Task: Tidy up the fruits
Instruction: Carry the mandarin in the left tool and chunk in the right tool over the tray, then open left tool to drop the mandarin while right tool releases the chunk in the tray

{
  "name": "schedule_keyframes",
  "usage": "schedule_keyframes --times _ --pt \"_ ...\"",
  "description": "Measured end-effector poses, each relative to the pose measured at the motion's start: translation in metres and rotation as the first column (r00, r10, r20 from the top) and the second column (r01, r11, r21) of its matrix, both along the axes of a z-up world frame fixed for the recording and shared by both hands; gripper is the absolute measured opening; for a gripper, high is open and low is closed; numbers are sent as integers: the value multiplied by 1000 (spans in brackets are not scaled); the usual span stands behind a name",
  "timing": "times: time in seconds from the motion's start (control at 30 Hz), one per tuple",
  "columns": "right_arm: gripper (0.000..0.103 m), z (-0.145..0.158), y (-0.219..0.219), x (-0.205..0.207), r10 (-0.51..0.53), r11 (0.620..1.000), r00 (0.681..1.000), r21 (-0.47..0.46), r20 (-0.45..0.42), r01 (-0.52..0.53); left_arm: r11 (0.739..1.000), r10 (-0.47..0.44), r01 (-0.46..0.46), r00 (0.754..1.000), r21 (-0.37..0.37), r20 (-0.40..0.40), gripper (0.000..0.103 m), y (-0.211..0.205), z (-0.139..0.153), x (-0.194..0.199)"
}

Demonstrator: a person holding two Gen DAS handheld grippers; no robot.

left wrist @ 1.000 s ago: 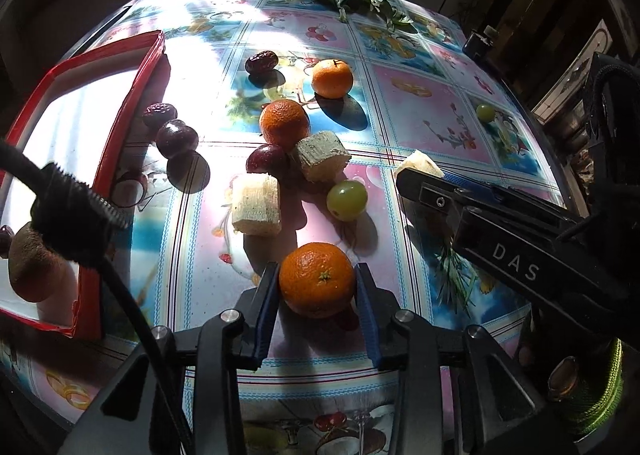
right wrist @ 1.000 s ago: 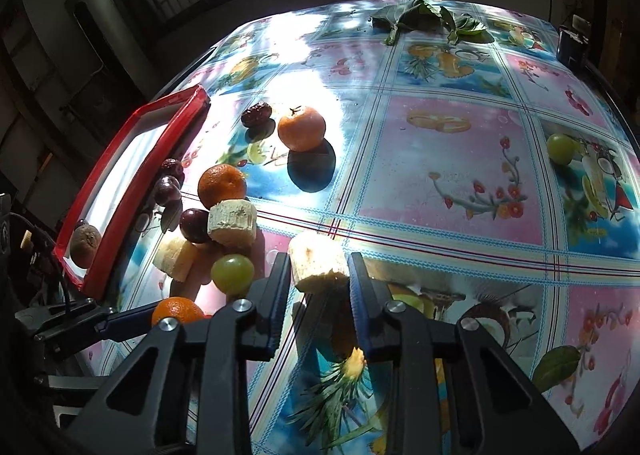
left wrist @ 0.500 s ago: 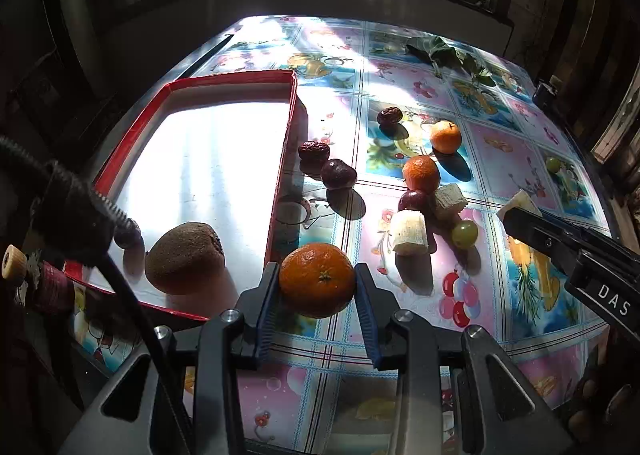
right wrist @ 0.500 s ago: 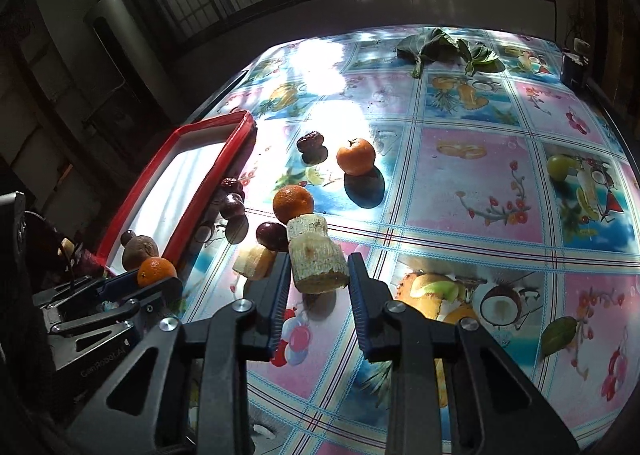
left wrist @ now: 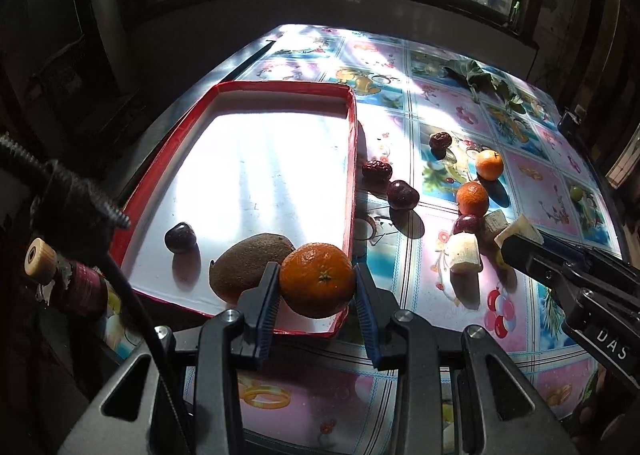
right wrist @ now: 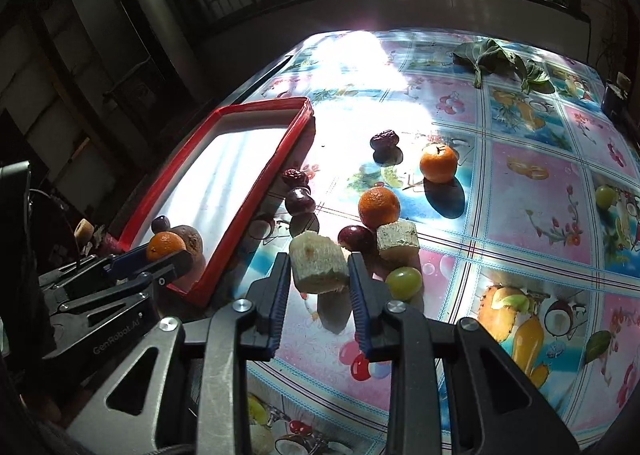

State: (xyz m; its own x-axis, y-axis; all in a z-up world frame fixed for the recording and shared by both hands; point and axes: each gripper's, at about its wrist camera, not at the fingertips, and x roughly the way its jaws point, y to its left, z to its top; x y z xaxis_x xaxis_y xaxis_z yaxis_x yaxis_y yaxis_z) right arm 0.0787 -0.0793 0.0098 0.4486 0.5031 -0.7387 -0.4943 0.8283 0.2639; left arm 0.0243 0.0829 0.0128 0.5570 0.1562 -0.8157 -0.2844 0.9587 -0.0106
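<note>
Over the tray's (left wrist: 352, 159) near right corner, my left gripper (left wrist: 317, 295) clamps an orange (left wrist: 317, 279), hiding part of the kiwi (left wrist: 248, 265); right gripper (right wrist: 318, 275) clamps a pale chunk (right wrist: 318, 261).

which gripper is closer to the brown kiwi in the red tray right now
Left. The left gripper, shut on an orange mandarin, hangs right beside the brown kiwi in the red tray. The right gripper holds a pale sugarcane chunk outside the tray.
</note>
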Motion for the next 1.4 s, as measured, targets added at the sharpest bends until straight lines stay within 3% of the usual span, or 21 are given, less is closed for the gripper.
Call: schedule_keyframes --times 0.53,0.8,1.03,1.4 --pt "31 -3 30 0 47 999 999 -14 -7 -47 1000 29 -29 1000 -12 7 36 21 1 1" --pt "31 -5 52 7 71 997 997 -23 -15 -71 992 83 -82 997 -100 10 36 64 6 4" --pt "31 -6 107 16 162 987 987 -13 -18 -162 968 210 -212 977 -136 -22 36 130 1 24" --pt "31 -40 177 37 241 965 968 -89 -75 -247 964 229 -241 967 -113 -112 36 150 -38 56"
